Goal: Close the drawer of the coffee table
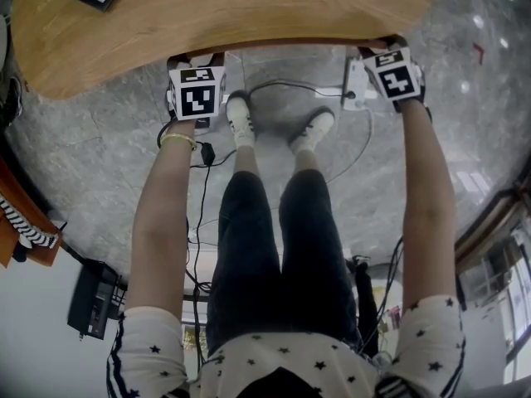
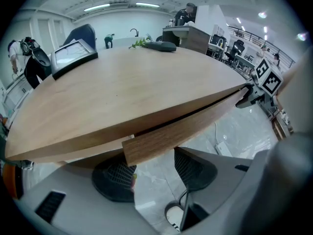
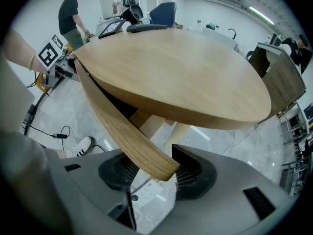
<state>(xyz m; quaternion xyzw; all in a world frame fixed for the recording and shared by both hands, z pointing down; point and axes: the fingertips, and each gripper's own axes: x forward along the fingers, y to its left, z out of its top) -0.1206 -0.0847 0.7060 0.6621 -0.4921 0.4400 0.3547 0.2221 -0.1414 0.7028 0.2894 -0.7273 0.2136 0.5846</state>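
The round wooden coffee table (image 1: 224, 15) has a curved drawer front (image 2: 186, 126) standing slightly out from under the top, with a dark gap behind it. My left gripper (image 2: 154, 173) is at the front's left end; the wood fills the space between its wide-set pads. At the other end (image 3: 122, 131) of the same front is my right gripper (image 3: 154, 175), with the wood's tip between its pads and against them. In the head view both marker cubes (image 1: 197, 94) sit at the table's near edge, and the jaws are hidden there.
My legs and white shoes (image 1: 241, 118) stand on the grey marble floor between the two arms. Cables and a white power strip (image 3: 146, 192) lie under the table edge. A black-framed panel (image 2: 73, 53) and a dark object (image 2: 159, 45) rest on the top. People (image 3: 71, 13) stand beyond.
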